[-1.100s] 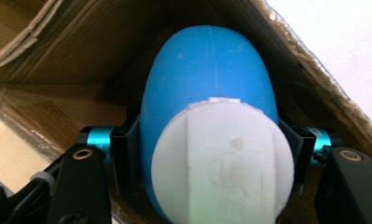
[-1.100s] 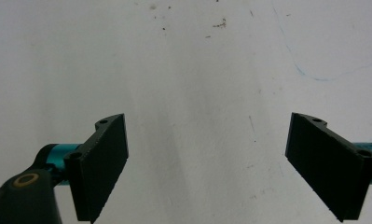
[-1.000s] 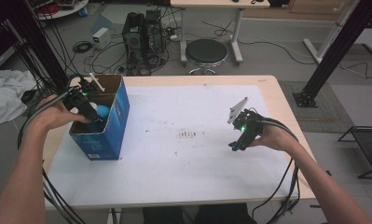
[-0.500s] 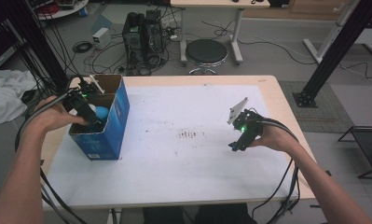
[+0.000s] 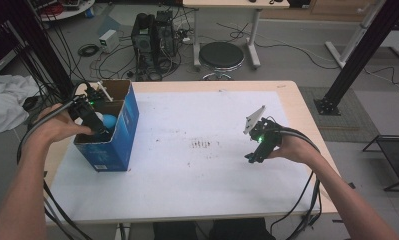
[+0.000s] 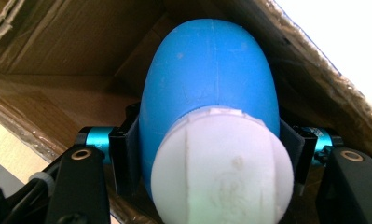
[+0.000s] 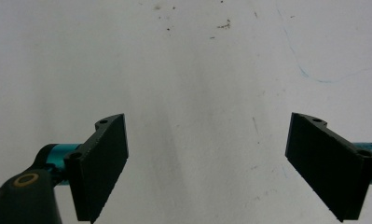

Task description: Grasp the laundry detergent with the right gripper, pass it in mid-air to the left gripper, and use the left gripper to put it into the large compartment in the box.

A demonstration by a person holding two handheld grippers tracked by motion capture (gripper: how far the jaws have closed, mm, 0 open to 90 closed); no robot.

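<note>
1. The worktop (image 5: 187, 200) is a pale sheet with a few dark specks at its middle; beyond it are a stool and a tangle of computer cables on the floor.
2. My right tongs (image 7: 207, 168) stand released over bare sheet, nothing between the jaws; I'd leave them parked there.
3. My left tongs (image 6: 207, 161) are inside the blue cardboard box (image 5: 129, 125) at the worktop's left edge, jaws pressed on both flanks of the egg-shaped capsule (image 6: 211, 93).
4. The step, as I judge it, is setting the capsule in the box: I'd lower until it rests on the floor, then ease off, keeping clear of the flaps.
5. The capsule is smooth plastic, blue half far, white half near, with a seam; it looks slippery.
</note>
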